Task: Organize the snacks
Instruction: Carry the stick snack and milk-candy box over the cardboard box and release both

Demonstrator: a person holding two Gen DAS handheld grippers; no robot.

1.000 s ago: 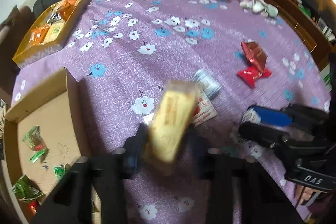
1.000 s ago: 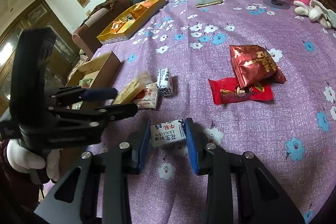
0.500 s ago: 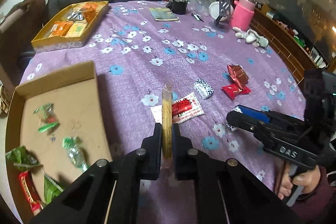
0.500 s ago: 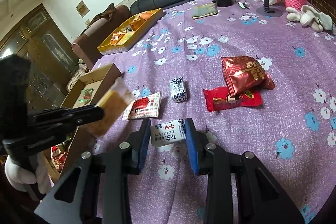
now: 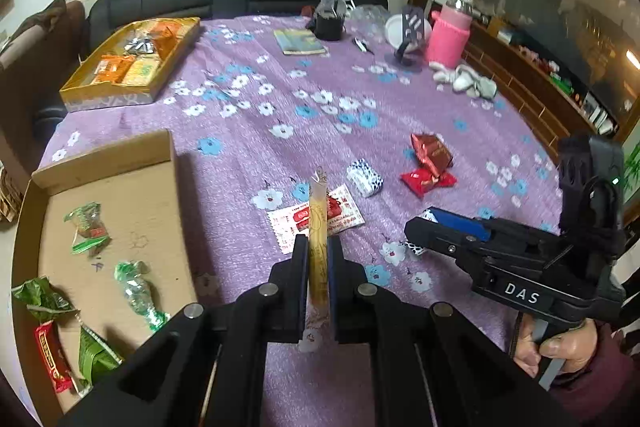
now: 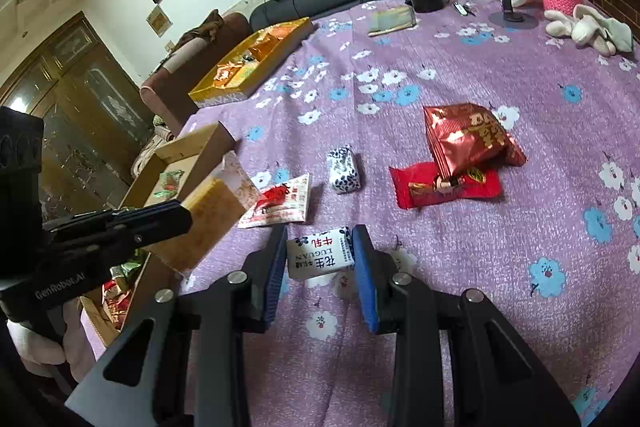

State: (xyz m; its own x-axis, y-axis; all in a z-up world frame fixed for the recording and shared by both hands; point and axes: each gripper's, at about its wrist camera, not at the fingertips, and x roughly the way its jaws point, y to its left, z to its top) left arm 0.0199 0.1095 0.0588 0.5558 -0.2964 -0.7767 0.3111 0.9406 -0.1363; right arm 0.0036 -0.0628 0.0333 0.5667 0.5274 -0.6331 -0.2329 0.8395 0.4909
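My left gripper (image 5: 318,251) is shut on a flat yellow snack packet (image 5: 318,227), held edge-on above the purple cloth, just right of the cardboard box (image 5: 160,155). From the right wrist view the same packet (image 6: 212,215) hangs in the left gripper (image 6: 176,217) beside the box (image 6: 192,147). My right gripper (image 6: 320,251) is shut on a small white candy pack with blue print (image 6: 320,257), low over the cloth. Loose on the cloth lie a white-and-red sachet (image 5: 340,215), a blue-patterned candy (image 6: 343,169), a shiny red bag (image 6: 464,135) and a red wrapper (image 6: 444,183).
The cardboard box holds several green and red wrapped sweets (image 5: 88,223). A gold tray of snacks (image 5: 132,59) sits far left. At the far side stand a booklet (image 5: 298,41), a black pouch (image 5: 330,17), a phone stand (image 5: 410,35), a pink-sleeved bottle (image 5: 448,37) and white gloves (image 5: 466,81).
The left gripper closed fully on the yellow packet and lifted it, turning it edge-on, and drew toward the box. The right gripper kept still with its white candy pack.
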